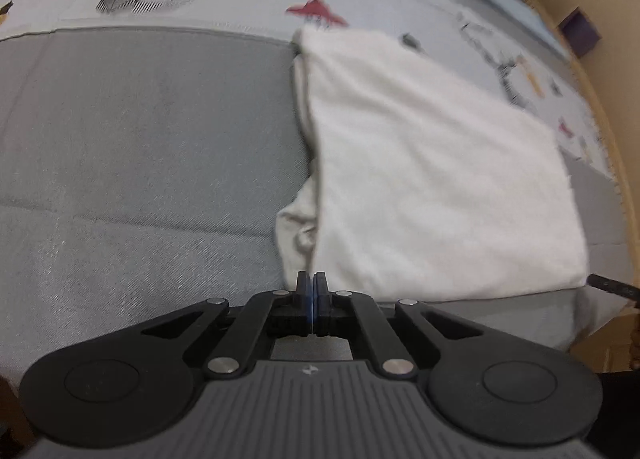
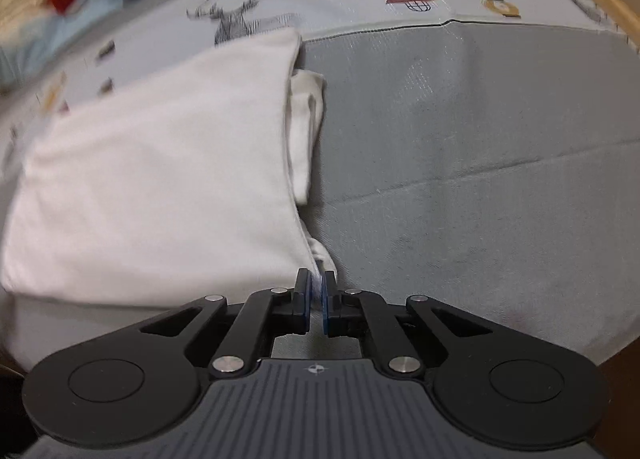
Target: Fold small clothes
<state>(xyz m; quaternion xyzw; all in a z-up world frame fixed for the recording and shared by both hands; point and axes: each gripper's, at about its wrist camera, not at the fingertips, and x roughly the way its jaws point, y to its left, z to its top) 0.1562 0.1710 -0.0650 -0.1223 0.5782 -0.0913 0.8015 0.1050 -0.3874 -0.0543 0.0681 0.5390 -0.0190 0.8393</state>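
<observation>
We have a white garment (image 1: 432,163) lying flat on the grey mat (image 1: 140,147), already folded over once, with its long axis running from near to far. In the left wrist view it lies to the right and ahead of the left gripper (image 1: 311,291); in the right wrist view the garment (image 2: 160,163) lies to the left and ahead of the right gripper (image 2: 316,291). So we stand at its two near corners, one hand at each, and neither is clearly the nearer.

Our left gripper's jaws are pressed together right at the near left corner of the cloth; we cannot tell whether any fabric is pinched between them. Our right gripper is clamped on a tuft of white fabric at the near right corner, visible between the blue pads (image 2: 307,299).

We judge the next fold carries this near edge toward the far edge.
</observation>
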